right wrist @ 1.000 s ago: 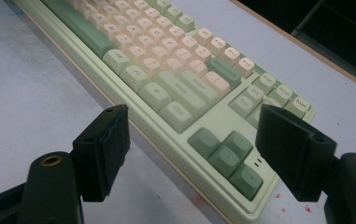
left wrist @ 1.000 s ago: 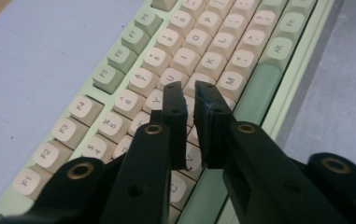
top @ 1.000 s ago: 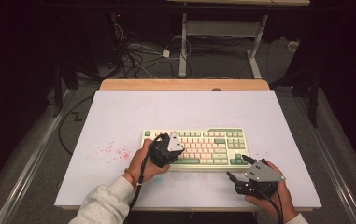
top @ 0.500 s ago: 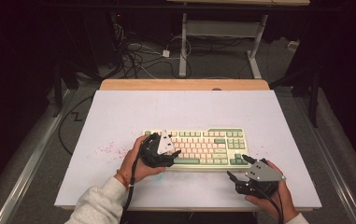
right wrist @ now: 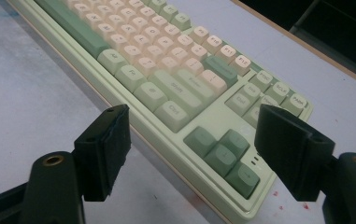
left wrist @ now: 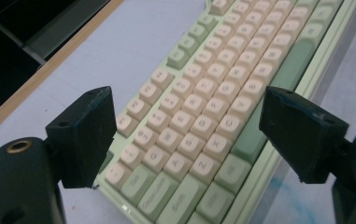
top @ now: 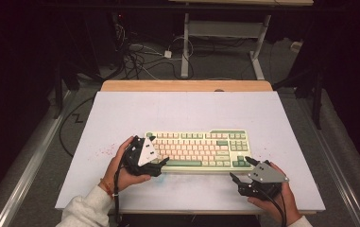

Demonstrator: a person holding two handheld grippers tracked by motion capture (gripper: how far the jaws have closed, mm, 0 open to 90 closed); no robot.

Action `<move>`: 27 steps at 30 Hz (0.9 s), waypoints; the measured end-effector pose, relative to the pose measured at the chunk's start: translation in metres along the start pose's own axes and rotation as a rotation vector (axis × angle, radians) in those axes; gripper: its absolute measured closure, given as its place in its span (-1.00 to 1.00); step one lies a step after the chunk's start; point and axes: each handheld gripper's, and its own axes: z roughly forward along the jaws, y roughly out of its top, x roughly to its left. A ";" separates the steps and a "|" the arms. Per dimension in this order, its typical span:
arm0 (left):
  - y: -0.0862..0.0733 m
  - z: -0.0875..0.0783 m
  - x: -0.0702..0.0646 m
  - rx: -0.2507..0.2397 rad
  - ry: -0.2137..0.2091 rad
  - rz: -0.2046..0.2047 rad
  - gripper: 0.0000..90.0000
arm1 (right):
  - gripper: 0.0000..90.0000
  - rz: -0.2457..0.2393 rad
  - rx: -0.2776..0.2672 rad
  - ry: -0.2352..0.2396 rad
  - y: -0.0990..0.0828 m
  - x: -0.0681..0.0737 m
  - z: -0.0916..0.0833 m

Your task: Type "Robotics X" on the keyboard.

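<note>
Black, and spread wide with nothing between its jaws, the left gripper [top: 156, 150] sits in the person's left hand [top: 123, 170] at the left end of the pale green keyboard with cream and green keycaps [top: 199, 150]; from above, its grey three-cornered plate tilts over that end, one jaw reaching to the keyboard's upper left corner and the other to its front edge. In the left gripper view the two blocky black jaws stand on either side of the keyboard [left wrist: 213, 116], the left one over the bare surface just off the keyboard's far edge and the right one past its near edge, beside the long green space bar; whether either jaw touches the keyboard cannot be told. The right gripper [top: 242, 169], also black with a grey plate on top, rests in the person's right hand [top: 274, 201] near the keyboard's front right corner, its jaws likewise wide apart and holding nothing. In the right gripper view those jaws frame the keyboard's [right wrist: 175, 88] green arrow keys [right wrist: 224, 151], one jaw over the surface in front of the keyboard, the other at its right end. The keyboard lies flat on the white tabletop [top: 182, 111], nearer its front edge than its back, with faint reddish specks on the surface to the keyboard's left. A light wooden strip [top: 187, 85] runs along the table's far edge, well beyond the keyboard, and tangled cables [top: 140, 59] lie on the dark floor further off.
</note>
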 end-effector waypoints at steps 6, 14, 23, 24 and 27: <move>-0.020 -0.013 0.003 0.014 0.027 -0.019 -0.61 | -0.19 0.011 0.000 0.030 0.006 0.001 0.002; -0.048 -0.026 0.004 0.022 0.046 -0.102 -0.61 | 0.23 -0.012 0.001 0.085 0.025 0.003 0.014; -0.065 -0.033 -0.001 0.055 0.043 -0.121 -0.61 | 0.84 -0.008 0.041 0.166 0.059 0.000 0.049; -0.066 -0.034 -0.002 0.058 0.043 -0.122 -0.61 | 0.88 -0.008 0.047 0.174 0.063 0.000 0.055; -0.068 -0.034 -0.003 0.065 0.040 -0.123 -0.61 | 0.98 -0.014 0.060 0.177 0.073 -0.001 0.070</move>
